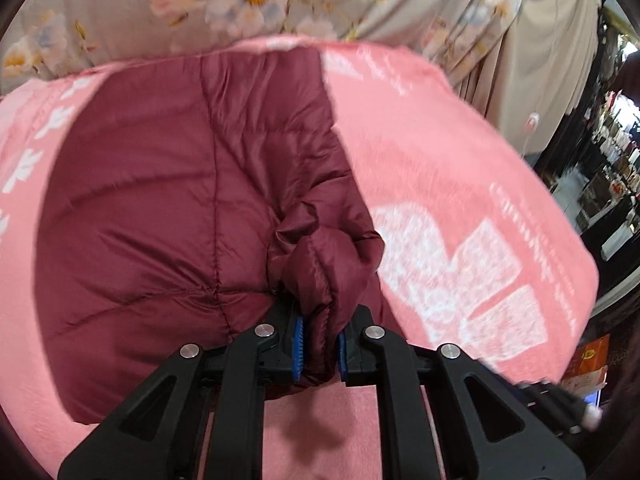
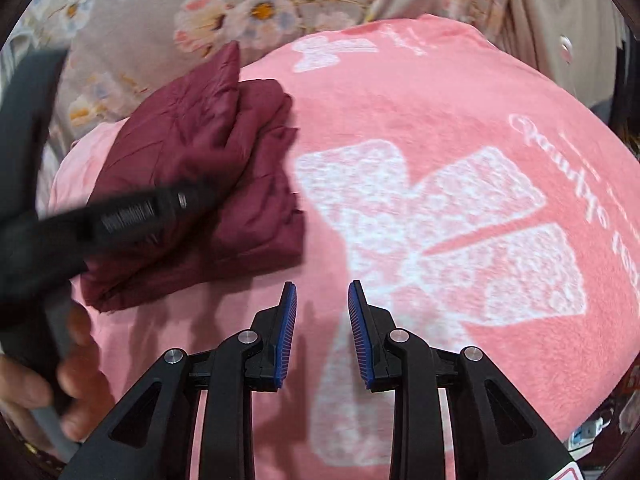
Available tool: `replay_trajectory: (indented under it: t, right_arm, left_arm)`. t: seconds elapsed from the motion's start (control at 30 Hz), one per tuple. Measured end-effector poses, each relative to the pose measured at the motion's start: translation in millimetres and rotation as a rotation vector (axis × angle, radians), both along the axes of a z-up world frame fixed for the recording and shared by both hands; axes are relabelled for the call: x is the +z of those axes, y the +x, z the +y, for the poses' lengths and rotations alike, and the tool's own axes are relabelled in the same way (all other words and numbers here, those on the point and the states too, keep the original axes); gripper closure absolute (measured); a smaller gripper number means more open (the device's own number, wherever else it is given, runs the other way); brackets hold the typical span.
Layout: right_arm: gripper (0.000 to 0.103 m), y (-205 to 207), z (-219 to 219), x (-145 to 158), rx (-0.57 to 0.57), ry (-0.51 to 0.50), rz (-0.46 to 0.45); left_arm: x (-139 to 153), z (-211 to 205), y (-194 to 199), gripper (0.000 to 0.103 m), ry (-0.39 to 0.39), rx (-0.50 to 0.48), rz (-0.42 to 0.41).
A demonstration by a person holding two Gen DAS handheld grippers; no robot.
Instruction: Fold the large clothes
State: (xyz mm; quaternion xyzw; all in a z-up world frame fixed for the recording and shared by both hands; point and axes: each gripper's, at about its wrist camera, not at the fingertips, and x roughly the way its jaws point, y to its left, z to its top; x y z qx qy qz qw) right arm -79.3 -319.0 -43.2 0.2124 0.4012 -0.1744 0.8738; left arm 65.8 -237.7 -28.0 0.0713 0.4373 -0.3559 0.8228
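Pink blanket (image 2: 400, 128), floral curtain (image 1: 280, 0)

The left tool (image 1: 320, 350) is pinching a bunched fold at the near edge of the maroon puffer jacket (image 1: 168, 200), its blue pads (image 1: 298, 348) pressing the fabric from both sides. In the right wrist view it is reaching over the jacket from the left, blurred. The person's left hand (image 2: 48, 384) is gripping its handle, fingers wrapping around it. The right tool (image 2: 322, 332) is hovering to the right of the jacket, its pads standing apart with nothing between them.
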Motion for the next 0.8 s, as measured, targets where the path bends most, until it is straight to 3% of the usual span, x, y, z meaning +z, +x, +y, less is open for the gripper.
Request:
replay_trajectory:
  t: [0.1,0.2,0.27,0.33,0.47,0.57,0.67,0.8]
  right_arm:
    - [0.076,0.8,-7.9,1.8,-0.011,0.005,-0.016]
    - [0.075,5.9,-20.3,15.3,-0.014,-0.013,-0.039]
    - [0.067,11.1,-26.6,36.5,-0.016,-0.024,-0.08]
    - [0.057,15.4,-34.7,55.7,-0.014,-0.014,-0.135]
    - [0.044,43.1,-43.9,104.6,0.031,0.016,-0.251]
    - [0.043,86.9,-50.0,125.7,0.076,0.064,-0.278]
    - [0.042,135.7,-61.2,126.3,0.088,0.172,-0.261]
    - [0.042,201.6,-85.3,100.6,0.014,0.375,-0.175]
  left_arm:
    - [-8.5,-0.5,-0.3,0.088,0.008,-0.007,0.013]
    - [11.4,14.0,-7.2,0.06,-0.079,-0.058,0.048]
    - [36.5,30.9,-14.5,0.032,-0.14,-0.062,0.003]
    - [63.6,51.7,-16.9,0.023,-0.196,-0.041,-0.055]
    - [111.8,99.5,9.1,0.023,-0.292,0.087,-0.089]
    - [130.1,119.2,42.2,0.023,-0.245,0.228,-0.151]
    - [137.9,126.2,76.3,0.023,-0.161,0.345,-0.174]
    - [140.7,127.2,122.7,0.023,-0.114,0.408,-0.143]
